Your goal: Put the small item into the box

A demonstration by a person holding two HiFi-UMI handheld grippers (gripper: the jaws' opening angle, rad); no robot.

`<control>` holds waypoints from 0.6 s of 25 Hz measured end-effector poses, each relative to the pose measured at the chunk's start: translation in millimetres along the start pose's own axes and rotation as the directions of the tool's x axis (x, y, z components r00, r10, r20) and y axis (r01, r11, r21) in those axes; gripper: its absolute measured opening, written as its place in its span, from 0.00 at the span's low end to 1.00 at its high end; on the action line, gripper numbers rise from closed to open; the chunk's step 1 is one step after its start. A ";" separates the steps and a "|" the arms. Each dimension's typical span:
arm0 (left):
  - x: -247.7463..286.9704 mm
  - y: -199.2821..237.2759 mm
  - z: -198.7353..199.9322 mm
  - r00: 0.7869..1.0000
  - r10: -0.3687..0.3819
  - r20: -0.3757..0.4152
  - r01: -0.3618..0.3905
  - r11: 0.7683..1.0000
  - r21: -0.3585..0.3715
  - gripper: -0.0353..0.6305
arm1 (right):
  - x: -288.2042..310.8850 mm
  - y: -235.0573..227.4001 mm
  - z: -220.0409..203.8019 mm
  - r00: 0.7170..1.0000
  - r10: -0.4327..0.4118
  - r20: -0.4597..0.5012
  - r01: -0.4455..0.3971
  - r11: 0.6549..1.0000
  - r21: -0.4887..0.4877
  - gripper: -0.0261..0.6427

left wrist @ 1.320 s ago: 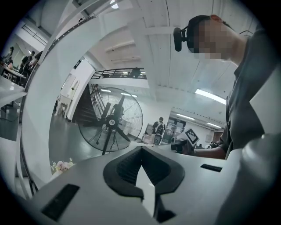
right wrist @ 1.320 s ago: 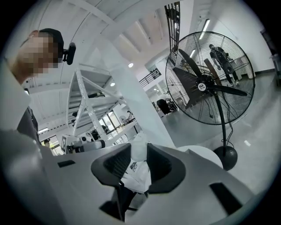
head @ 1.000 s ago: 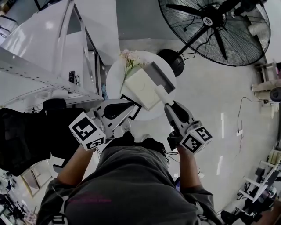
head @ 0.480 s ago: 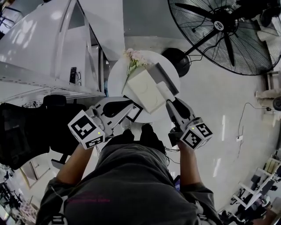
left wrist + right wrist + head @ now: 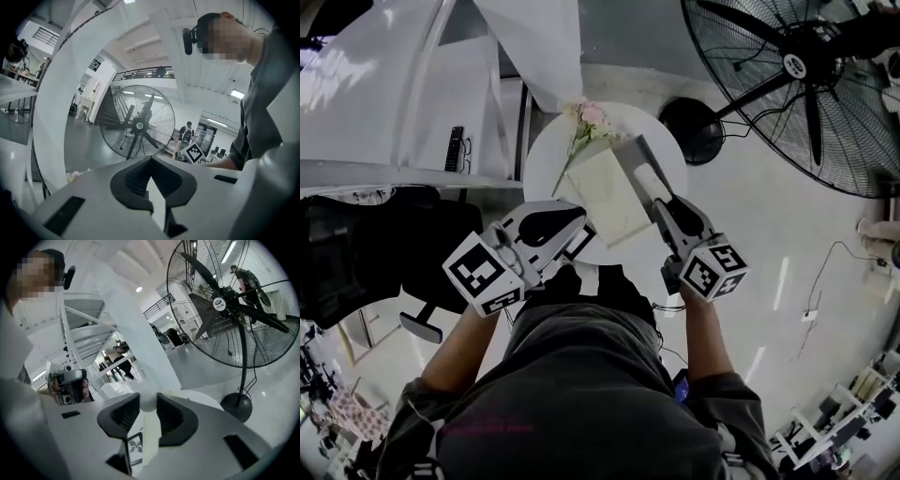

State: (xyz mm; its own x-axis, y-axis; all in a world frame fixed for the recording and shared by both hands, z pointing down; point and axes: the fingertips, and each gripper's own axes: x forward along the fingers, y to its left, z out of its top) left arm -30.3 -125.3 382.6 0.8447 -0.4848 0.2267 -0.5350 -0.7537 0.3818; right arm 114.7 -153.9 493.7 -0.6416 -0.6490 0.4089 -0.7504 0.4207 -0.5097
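Note:
A white box with its grey lid swung open stands on a small round white table. My right gripper is shut on a small white item, holding it at the box's right edge by the lid. The item bulges out between the two dark pads in the right gripper view. My left gripper hovers at the table's near left edge, its jaws together with nothing in them.
Pink flowers lie at the table's far side and a black-framed picture at its near edge. A large floor fan with a round base stands on the right. A black chair and white stairs are on the left.
My right gripper has carried the white item a little up and closer to the box. The left gripper has stayed near the table's front edge; the whole view has shifted.

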 end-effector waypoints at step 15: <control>45.8 23.2 -27.4 0.984 0.172 -0.046 -0.176 0.980 -0.090 0.07 | 78.6 -104.4 -69.9 0.961 -0.039 -0.273 -0.004 0.988 -0.154 0.22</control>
State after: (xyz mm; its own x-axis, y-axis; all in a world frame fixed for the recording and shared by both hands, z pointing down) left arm -3.6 -152.9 426.4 0.7398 -0.5861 0.3304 -0.6716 -0.6137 0.4151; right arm 131.5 -204.5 632.0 -0.6309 -0.4674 0.6193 -0.7635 0.5160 -0.3884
